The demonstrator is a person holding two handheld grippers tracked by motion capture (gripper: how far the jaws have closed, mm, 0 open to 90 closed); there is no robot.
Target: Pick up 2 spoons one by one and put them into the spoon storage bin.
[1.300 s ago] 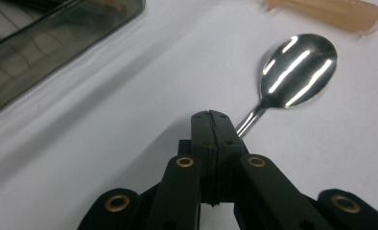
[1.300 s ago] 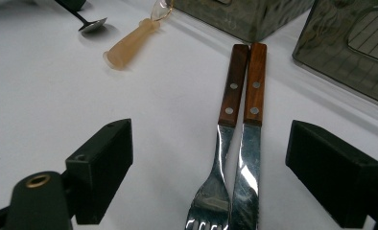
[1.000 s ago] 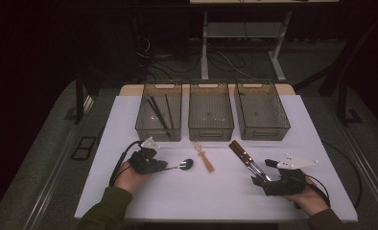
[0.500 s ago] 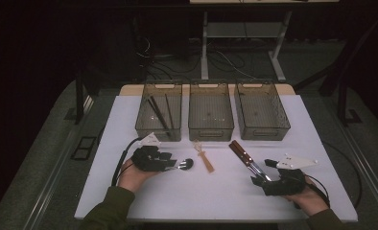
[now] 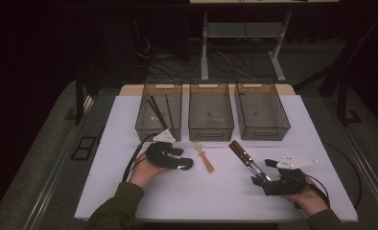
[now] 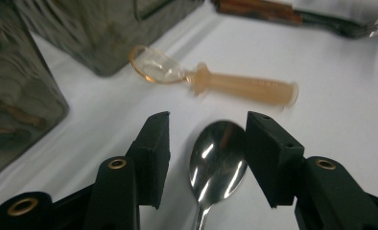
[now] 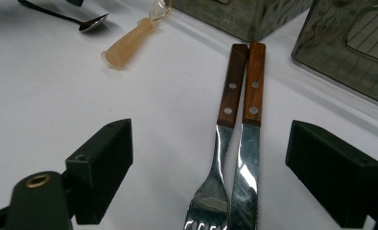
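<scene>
The left hand-held gripper (image 6: 207, 143) has just been opening, its jaws half apart around the bowl of the metal spoon (image 6: 216, 165) lying on the table (image 5: 216, 196), seemingly a release or regrip calling for re-centring, while the right hand-held gripper (image 7: 208, 167) view shows wide-open jaws flanking fork (image 7: 220, 158) and knife (image 7: 247, 158).

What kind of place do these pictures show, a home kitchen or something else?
Probably a lab or workshop bench set up for sorting cutlery: a white table with three matching bins, loose cables on the dark floor behind, and a spoon.
</scene>
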